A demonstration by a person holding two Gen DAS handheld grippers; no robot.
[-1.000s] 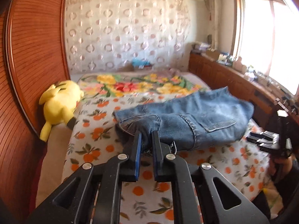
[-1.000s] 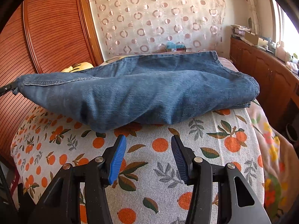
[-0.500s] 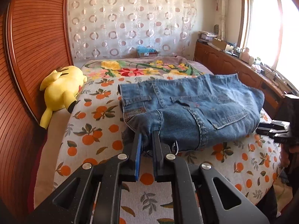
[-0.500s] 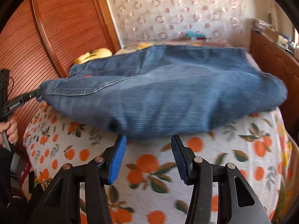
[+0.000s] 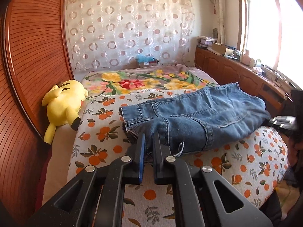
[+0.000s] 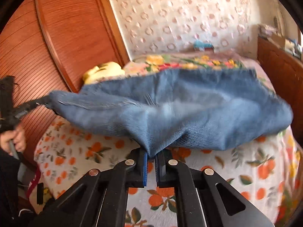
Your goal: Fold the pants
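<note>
My left tongs [image 5: 148, 136] are clamped on the near-left corner of the jeans [image 5: 198, 117], denim pinched tight btwn the pads. My right tongs [image 6: 151, 154] are clamped on a fold of the same jeans' near edge, fabric bunched up w/ the pull; the jaws are closing on it. Right view is motion-blurred. Jeans lie folded across the orange-print bedspread [image 5: 98, 141], stretched btwn both tongs, waistband and pocket side toward the left. Yellow plush toy [image 5: 63, 104] sits far left by the wooden headboard [image 5: 32, 56], well apart from the jeans. Floral blanket [image 5: 144, 81] lies beyond the jeans. My hand [image 6: 14, 141] shows at the left edge of the right view.
</note>
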